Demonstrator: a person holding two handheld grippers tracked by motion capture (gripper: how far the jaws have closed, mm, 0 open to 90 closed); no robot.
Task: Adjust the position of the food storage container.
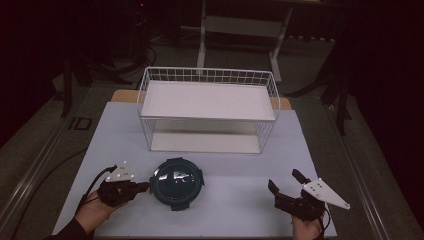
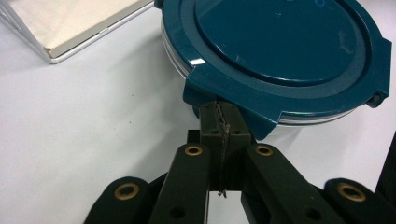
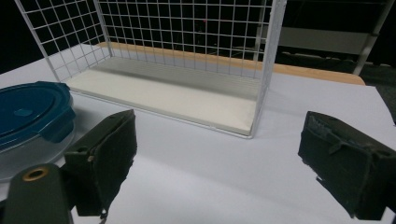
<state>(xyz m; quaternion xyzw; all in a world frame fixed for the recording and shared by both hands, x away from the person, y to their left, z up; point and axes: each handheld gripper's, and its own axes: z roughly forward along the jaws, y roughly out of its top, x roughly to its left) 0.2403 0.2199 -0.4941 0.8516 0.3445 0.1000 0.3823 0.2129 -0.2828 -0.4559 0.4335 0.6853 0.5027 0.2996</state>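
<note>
Resting on the white table (image 1: pixel 240 200) in front of the wire rack (image 1: pixel 207 107): one round container (image 1: pixel 177 184), clear body, dark blue clip lid on. Left gripper (image 1: pixel 145 186), just left of the container: jaws pressed together, tips at a lid tab, clamping nothing visible. Right gripper (image 1: pixel 285 182), well right of the container: jaws spread wide, empty. Progress, judged: early; container not lifted, both rack shelves bare.
</note>
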